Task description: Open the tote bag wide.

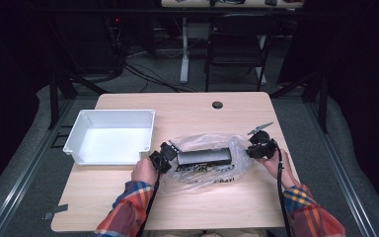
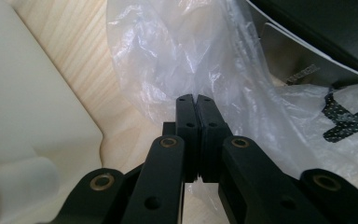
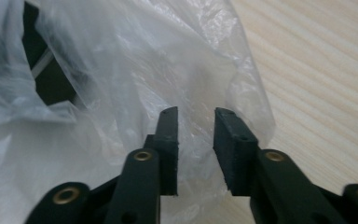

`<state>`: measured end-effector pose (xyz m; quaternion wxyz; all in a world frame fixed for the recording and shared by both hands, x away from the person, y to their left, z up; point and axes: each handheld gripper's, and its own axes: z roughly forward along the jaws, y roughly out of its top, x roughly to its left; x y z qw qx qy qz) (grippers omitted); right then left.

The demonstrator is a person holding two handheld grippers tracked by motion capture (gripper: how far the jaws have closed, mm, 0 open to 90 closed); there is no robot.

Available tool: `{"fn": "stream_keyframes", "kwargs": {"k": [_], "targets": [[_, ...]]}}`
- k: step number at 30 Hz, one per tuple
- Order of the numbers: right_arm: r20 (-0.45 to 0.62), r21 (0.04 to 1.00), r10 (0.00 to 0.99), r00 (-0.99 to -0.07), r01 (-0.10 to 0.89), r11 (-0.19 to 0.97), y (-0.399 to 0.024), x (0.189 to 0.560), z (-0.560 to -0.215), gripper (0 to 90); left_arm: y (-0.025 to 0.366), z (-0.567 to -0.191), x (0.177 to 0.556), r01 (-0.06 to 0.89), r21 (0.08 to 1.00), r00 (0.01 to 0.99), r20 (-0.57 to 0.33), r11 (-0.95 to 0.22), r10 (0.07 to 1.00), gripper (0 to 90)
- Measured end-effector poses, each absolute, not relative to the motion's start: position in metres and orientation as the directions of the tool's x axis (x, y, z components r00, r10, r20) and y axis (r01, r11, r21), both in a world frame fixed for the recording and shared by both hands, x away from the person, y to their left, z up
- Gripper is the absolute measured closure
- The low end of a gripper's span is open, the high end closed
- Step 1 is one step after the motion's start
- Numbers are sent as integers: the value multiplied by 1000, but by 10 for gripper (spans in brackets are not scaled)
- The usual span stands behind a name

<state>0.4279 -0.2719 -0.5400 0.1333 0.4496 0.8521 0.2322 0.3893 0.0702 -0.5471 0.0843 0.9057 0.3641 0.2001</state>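
A clear plastic bag (image 1: 212, 174) (image 2: 168, 56) (image 3: 121, 60) lies on the wooden table (image 1: 202, 111) with a long black box (image 1: 205, 157) (image 2: 326, 23) (image 3: 51, 79) inside it. My left gripper (image 1: 170, 153) (image 2: 196, 98) is at the bag's left end, its jaws pressed together on the film at the bag's edge. My right gripper (image 1: 250, 150) (image 3: 196, 112) is at the bag's right end. Its jaws stand a small gap apart, with crumpled film just beyond the tips and nothing pinched.
A white empty bin (image 1: 79, 143) (image 2: 18, 116) sits on the table close to the left of my left gripper. A cable hole (image 1: 217, 104) is near the table's far edge. A dark chair (image 1: 237, 39) stands beyond the table.
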Motion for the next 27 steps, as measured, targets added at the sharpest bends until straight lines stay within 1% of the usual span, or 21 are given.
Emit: {"fn": "stream_keyframes", "kwargs": {"k": [1, 2, 3, 4, 9, 12, 13, 16, 17, 18, 19, 20, 21, 22, 25, 27], "targets": [[-3, 537, 829, -559, 699, 473, -275, 426, -535, 680, 72, -545, 389, 628, 303, 655, 291, -717, 697, 891], [13, 560, 830, -557, 692, 456, -279, 423, -527, 627, 74, -544, 390, 634, 314, 650, 279, -707, 707, 878], [38, 577, 828, -559, 689, 439, -282, 421, -521, 594, 76, -543, 390, 640, 325, 645, 265, -696, 717, 862], [60, 597, 826, -561, 683, 420, -285, 418, -515, 577, 77, -541, 390, 645, 340, 638, 254, -685, 727, 851], [91, 660, 801, -591, 638, 396, -289, 401, -487, 468, 84, -530, 389, 653, 383, 621, 224, -653, 752, 803], [106, 679, 769, -631, 610, 408, -281, 391, -478, 406, 88, -522, 388, 655, 419, 603, 212, -629, 769, 759], [110, 681, 748, -654, 599, 423, -274, 387, -476, 380, 90, -519, 387, 653, 431, 598, 211, -623, 773, 727], [98, 664, 724, -683, 587, 464, -257, 383, -478, 371, 94, -511, 385, 657, 471, 578, 186, -588, 794, 658], [90, 652, 720, -688, 587, 479, -252, 382, -481, 394, 95, -509, 383, 662, 480, 568, 178, -575, 803, 610], [82, 644, 720, -689, 588, 490, -247, 382, -485, 457, 97, -506, 382, 666, 493, 563, 160, -560, 811, 572], [71, 627, 723, -687, 595, 503, -243, 383, -488, 517, 98, -502, 380, 664, 505, 560, 153, -552, 814, 554], [71, 614, 721, -689, 600, 513, -241, 384, -493, 608, 98, -499, 378, 662, 515, 554, 153, -544, 818, 526], [69, 605, 724, -686, 606, 517, -239, 385, -497, 631, 99, -495, 376, 656, 530, 548, 154, -537, 822, 498], [67, 594, 725, -685, 612, 523, -238, 386, -502, 692, 99, -492, 374, 654, 539, 548, 147, -531, 824, 482], [65, 585, 732, -678, 620, 523, -237, 389, -509, 784, 100, -483, 371, 640, 565, 549, 137, -520, 824, 443], [56, 583, 733, -678, 618, 528, -237, 390, -512, 833, 100, -478, 369, 633, 576, 549, 137, -517, 825, 432]]}}
